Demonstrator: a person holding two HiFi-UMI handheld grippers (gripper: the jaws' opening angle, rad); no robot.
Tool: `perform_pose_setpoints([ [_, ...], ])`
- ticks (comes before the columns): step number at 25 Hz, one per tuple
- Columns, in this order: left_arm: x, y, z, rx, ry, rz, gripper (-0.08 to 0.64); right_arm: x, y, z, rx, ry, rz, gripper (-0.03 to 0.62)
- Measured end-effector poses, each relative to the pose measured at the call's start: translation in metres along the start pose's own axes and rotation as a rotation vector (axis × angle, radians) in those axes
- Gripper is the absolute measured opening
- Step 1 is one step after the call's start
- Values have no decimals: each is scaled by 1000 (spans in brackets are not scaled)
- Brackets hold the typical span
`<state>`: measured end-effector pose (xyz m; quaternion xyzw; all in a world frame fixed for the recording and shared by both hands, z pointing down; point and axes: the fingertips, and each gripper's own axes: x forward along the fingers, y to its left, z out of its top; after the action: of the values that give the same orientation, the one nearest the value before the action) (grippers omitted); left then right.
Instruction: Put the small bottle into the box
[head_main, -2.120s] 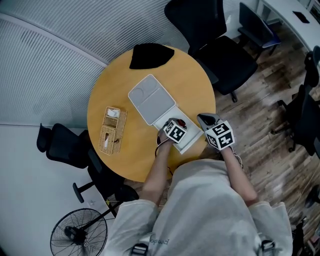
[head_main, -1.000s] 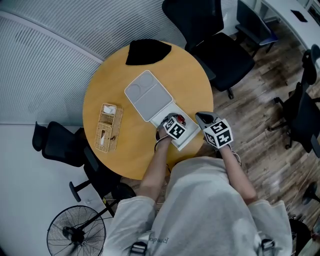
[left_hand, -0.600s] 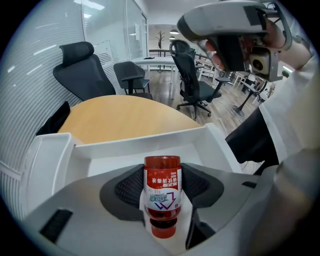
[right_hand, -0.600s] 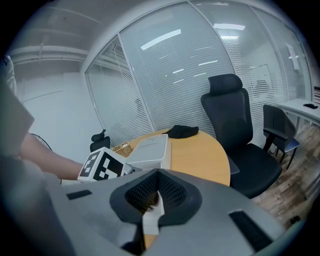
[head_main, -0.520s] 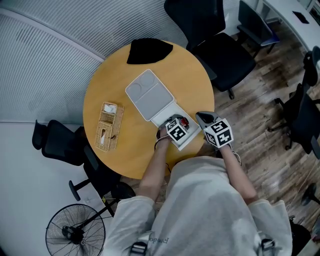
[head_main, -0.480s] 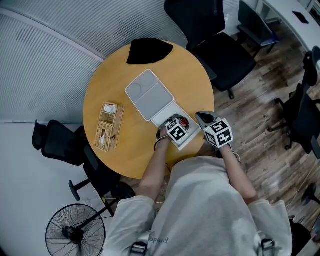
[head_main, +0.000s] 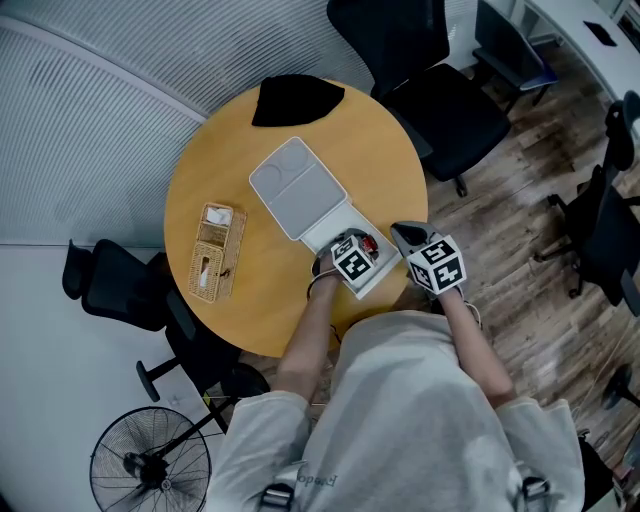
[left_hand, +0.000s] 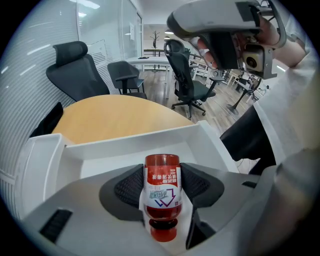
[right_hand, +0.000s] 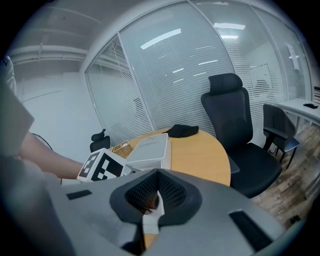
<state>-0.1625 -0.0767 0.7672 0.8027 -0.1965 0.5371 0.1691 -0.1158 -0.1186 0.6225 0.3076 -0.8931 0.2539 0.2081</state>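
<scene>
Since about two seconds ago, your left gripper (head_main: 358, 252) has edged slightly further over the near end of the open box (left_hand: 135, 145), with almost no change in the last half second. Its jaws are clamped on the small bottle (left_hand: 161, 192), pads against the labelled sides, the cap toward the camera. The bottle sits over the white tray of the box; whether it touches the floor of the box cannot be told. The hinged lid (head_main: 297, 190) lies open on the round table (head_main: 250, 130). Your right gripper (head_main: 415, 242) hangs just beside the box at the table edge, jaws closed together, holding nothing.
</scene>
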Motion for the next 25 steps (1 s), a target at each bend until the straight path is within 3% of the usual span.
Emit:
perform_pose_setpoints([
  [18, -7, -1, 2, -20, -21, 1, 247, 3, 4, -1, -8, 4, 14, 18],
  [25, -17, 0, 7, -56, -50, 33, 247, 5, 7, 1, -19, 10, 45, 18],
])
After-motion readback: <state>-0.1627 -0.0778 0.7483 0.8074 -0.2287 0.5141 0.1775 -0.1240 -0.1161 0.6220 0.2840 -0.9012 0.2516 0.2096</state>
